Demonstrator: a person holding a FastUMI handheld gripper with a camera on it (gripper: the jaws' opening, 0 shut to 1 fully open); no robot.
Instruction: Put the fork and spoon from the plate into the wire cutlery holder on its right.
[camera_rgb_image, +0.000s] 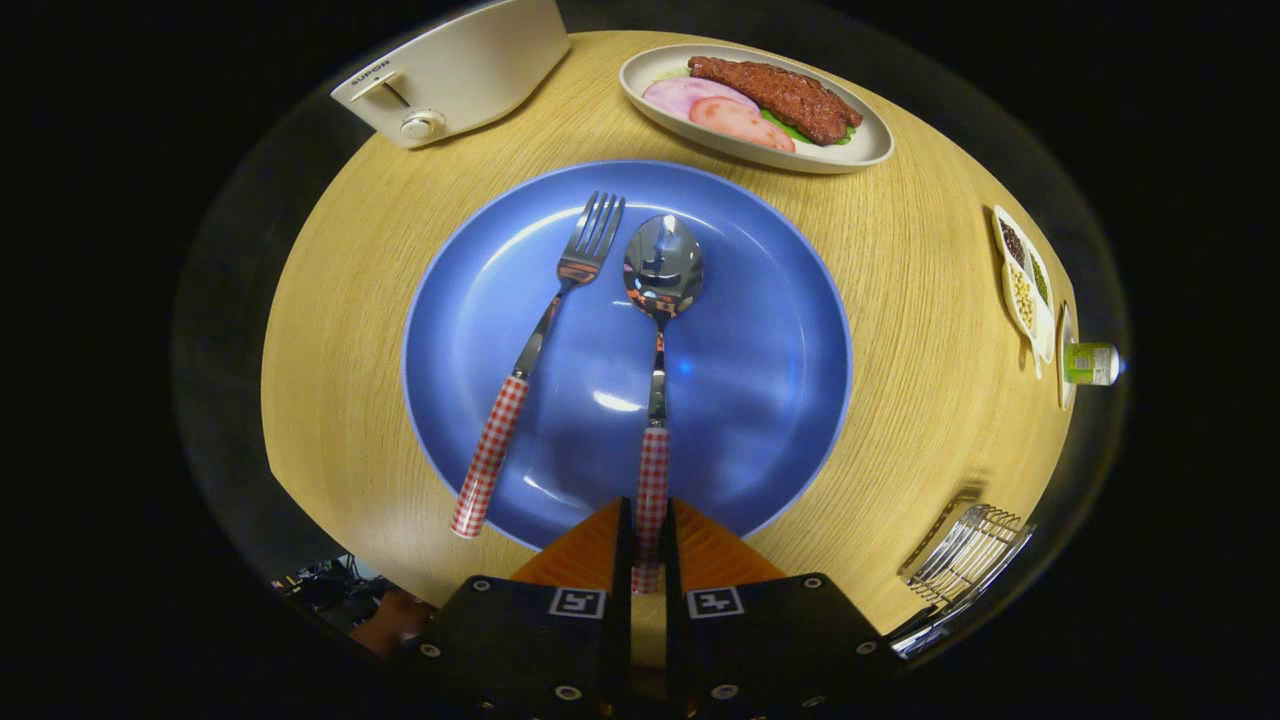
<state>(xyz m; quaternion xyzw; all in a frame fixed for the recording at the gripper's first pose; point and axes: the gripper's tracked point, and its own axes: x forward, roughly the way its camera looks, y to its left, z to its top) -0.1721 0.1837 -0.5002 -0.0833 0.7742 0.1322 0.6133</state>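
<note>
- The gripper (648, 540) squeezes the spoon (659, 340) by its checked handle, both fingers pressing it.
- The spoon and fork (535, 365) lie on the blue plate (760, 400).
- The holder (965, 555) sits at the plate's 4 o'clock.

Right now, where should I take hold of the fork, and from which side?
Grip the fork on its checked handle, whose end sticks out over the plate rim near you. Come from that near side, fingers across the handle. The hand-held gripper is closed on the spoon handle.
</note>
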